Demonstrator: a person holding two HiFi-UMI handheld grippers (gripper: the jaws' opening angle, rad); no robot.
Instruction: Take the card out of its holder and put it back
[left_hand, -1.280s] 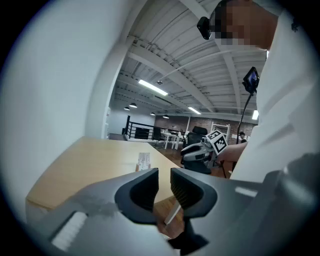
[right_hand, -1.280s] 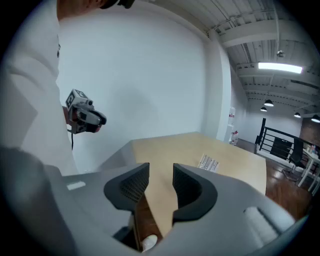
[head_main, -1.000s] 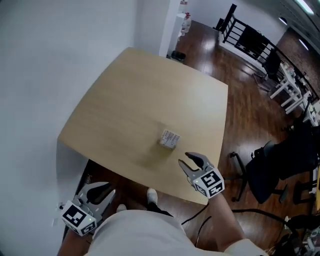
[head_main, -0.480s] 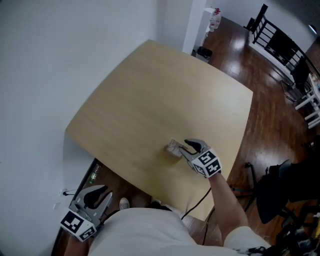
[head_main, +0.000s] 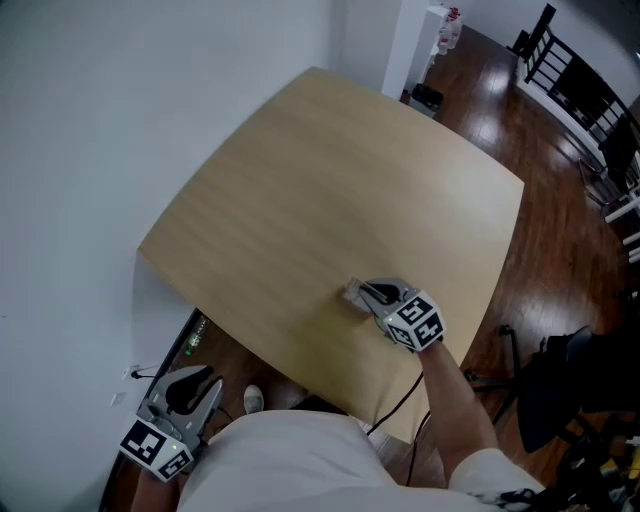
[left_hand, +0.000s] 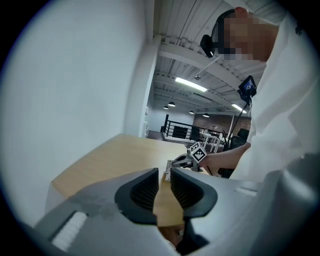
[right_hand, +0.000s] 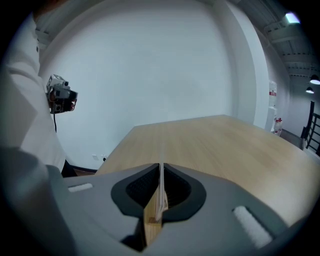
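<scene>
Left gripper (head_main: 198, 382) hangs beside the tabletop (head_main: 330, 180), well apart from the work, jaws a sliver apart and empty. Right gripper (head_main: 372, 293) jaws have just closed on the card (right_hand: 160, 187) at its holder (head_main: 352, 292) on the tabletop. Unbraced, the light holder may lift with the card.

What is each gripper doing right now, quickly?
Left gripper: jaws slightly apart, nothing between them.
Right gripper: jaws have just been closing and now pinch the card holder.
</scene>
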